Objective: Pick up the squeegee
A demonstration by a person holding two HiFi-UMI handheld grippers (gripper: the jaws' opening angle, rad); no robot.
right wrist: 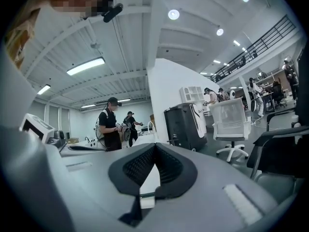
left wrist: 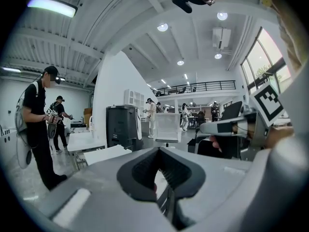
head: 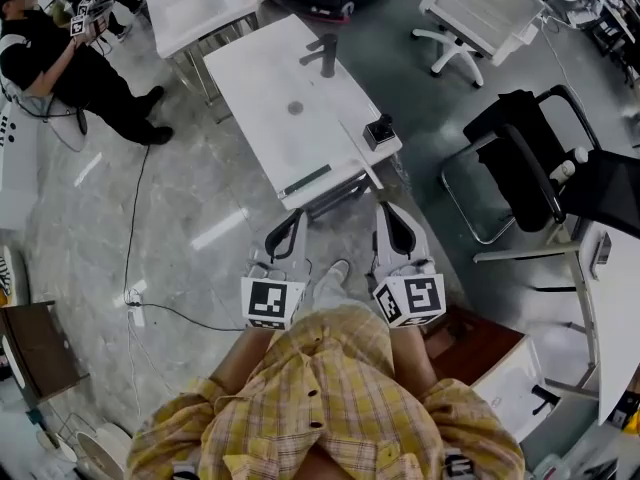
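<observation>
In the head view a white table (head: 270, 88) stands ahead of me. A long thin dark bar, seemingly the squeegee (head: 307, 180), lies along its near edge. My left gripper (head: 297, 218) and right gripper (head: 388, 210) are held side by side just short of that edge, pointing at the table, both apart from the bar. The left gripper (left wrist: 158, 151) has its jaws shut with nothing between them. The right gripper (right wrist: 154, 149) also looks shut and empty. In both gripper views only a corner of the white table shows past the jaws; the squeegee is hidden.
On the table stand a small black device (head: 378, 131), a dark upright fitting (head: 325, 56) and a small round mark (head: 295, 108). A black chair (head: 515, 158) is at the right, a second white table (head: 200, 8) behind. A person (head: 60, 63) sits far left. A cable (head: 135, 228) crosses the floor.
</observation>
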